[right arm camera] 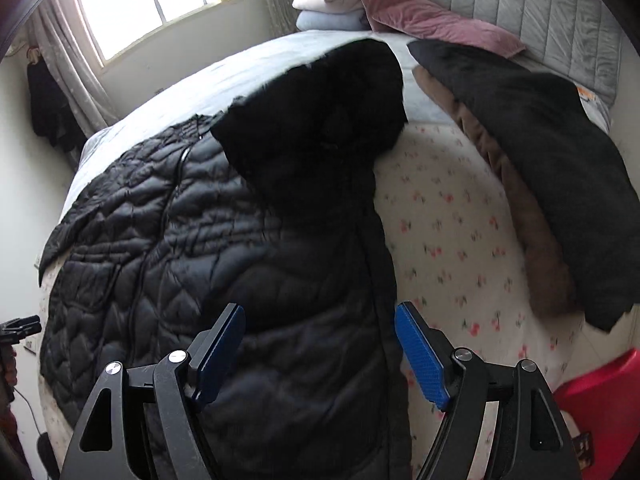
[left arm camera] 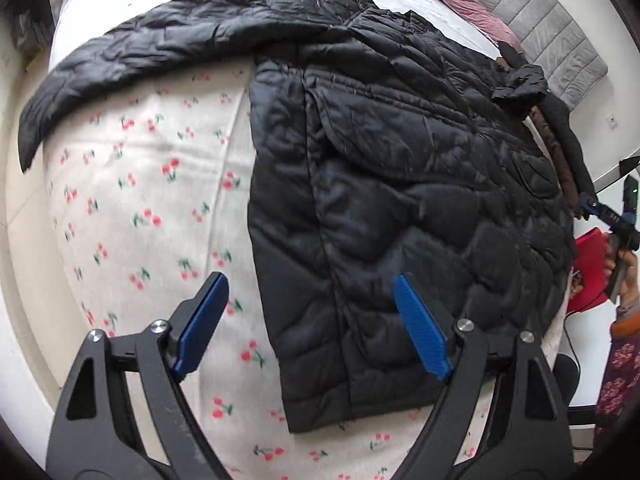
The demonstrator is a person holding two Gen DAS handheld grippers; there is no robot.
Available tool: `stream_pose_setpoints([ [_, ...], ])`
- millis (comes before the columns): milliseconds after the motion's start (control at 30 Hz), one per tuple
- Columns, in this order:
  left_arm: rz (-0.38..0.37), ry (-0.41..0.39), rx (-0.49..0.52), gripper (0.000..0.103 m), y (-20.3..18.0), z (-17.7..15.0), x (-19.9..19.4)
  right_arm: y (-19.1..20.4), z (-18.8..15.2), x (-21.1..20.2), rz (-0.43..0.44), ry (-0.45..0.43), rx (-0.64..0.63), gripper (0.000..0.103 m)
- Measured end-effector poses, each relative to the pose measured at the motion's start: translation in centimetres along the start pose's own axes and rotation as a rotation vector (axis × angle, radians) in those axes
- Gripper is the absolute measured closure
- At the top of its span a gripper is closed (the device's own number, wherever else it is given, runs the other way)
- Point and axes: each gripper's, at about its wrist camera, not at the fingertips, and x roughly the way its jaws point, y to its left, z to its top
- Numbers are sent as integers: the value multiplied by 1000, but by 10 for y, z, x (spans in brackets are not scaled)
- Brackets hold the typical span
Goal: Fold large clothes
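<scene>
Inventory, qty per kind:
- Black quilted jacket: 1, w/ 1 sleeve spread out to the side.
- Grippers: 2, left gripper and right gripper; 2 blue fingers each, jaws apart, nothing btwn.
- Bed w/ cherry-print sheet: 1.
- Other dark/brown clothes piled at bed edge: approx 2 pcs, exact no. unclear.
- Pink pillow: 1.
- Folded blankets: 2, stacked.
- Window: 1.
- Red stool: 1.

L gripper & R gripper: both jaws spread wide, gripping nothing.
</scene>
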Motion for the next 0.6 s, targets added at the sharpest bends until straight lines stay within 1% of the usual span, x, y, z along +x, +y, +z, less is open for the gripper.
stream_pose_setpoints([
  [67, -37, 15, -16, 19, 3, -15, 2, -8, -16, 7, 2, 27, 25, 25],
  [100, -60, 23, -25, 22, 4, -23, 5, -15, -27, 13, -4, 45, 46, 25],
  [133, -88, 33, -40, 28, 4, -30, 9, -21, -34, 19, -8, 65, 66, 25],
  [167, -121, 36, -61, 30, 4, -36, 13, -27, -43, 26, -8, 93, 97, 26],
  [200, -147, 29, -74, 37, 2, -41, 16, -33, -52, 33, 27, 116, 145, 38],
  [233, -167, 23, -75, 60, -4, -45, 17, -35, -57, 36, 84, 118, 179, 64],
  [267, -176, 14, -70, 78, -12, -47, 16, -34, -60, 35, 132, 102, 196, 75],
  [300, -161, -5, -67, 90, -18, -51, 13, -29, -61, 31, 142, 88, 189, 90],
  [367, -108, -72, -51, 93, -30, -53, -6, -15, -60, 14, 112, 59, 140, 94],
  [400, -100, -115, -46, 94, -33, -54, -21, -9, -59, 1, 115, 43, 126, 95],
  [467, -115, -192, -56, 94, -36, -56, -55, -1, -58, -26, 145, 14, 115, 95],
  [533, -122, -220, -47, 94, -37, -61, -79, 8, -60, -49, 159, 9, 87, 95],
  [600, -83, -207, -18, 94, -41, -68, -88, 21, -68, -64, 135, 18, 33, 95],
])
